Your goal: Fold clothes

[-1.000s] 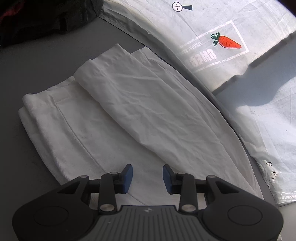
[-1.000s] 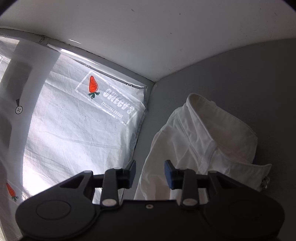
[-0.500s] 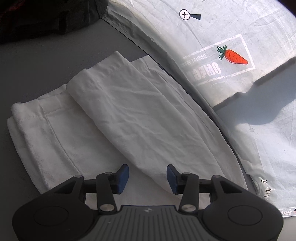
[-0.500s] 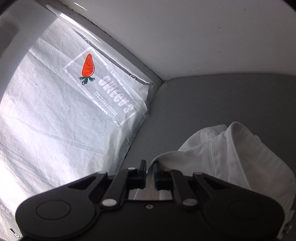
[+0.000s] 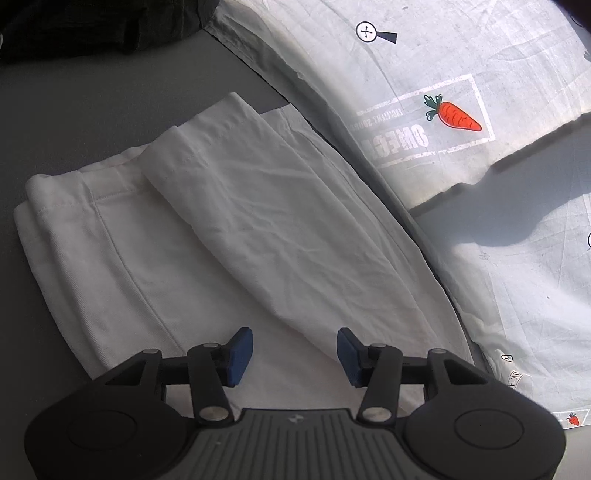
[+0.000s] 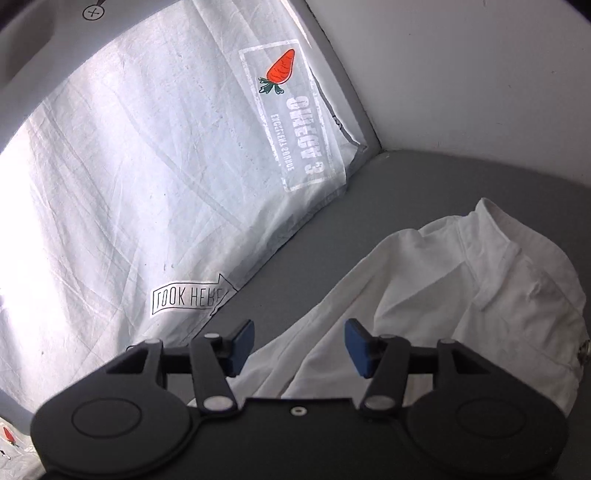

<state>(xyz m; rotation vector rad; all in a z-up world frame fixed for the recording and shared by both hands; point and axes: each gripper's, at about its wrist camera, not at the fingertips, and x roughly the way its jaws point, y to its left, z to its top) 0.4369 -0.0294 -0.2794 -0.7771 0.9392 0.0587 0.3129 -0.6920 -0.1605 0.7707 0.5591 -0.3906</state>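
White trousers (image 5: 207,236) lie folded on the grey surface, one leg laid slantwise over the other. My left gripper (image 5: 294,353) hovers over their near part, its jaws opening, with nothing between the blue pads. In the right wrist view the waistband end of the same white garment (image 6: 480,288) lies crumpled at the lower right. My right gripper (image 6: 300,350) is just above that cloth; its jaws are opening and the pads press on nothing.
A white printed sheet (image 5: 461,110) with a carrot logo (image 6: 280,70) covers the surface beside the trousers. A dark bundle (image 5: 99,26) sits at the far left corner. A pale wall (image 6: 461,74) rises behind the grey surface (image 6: 424,192).
My right gripper closed on the cloth's edge, then swung sideways with a roll and came apart again. The left gripper's jaws widened while it stayed over the trousers.
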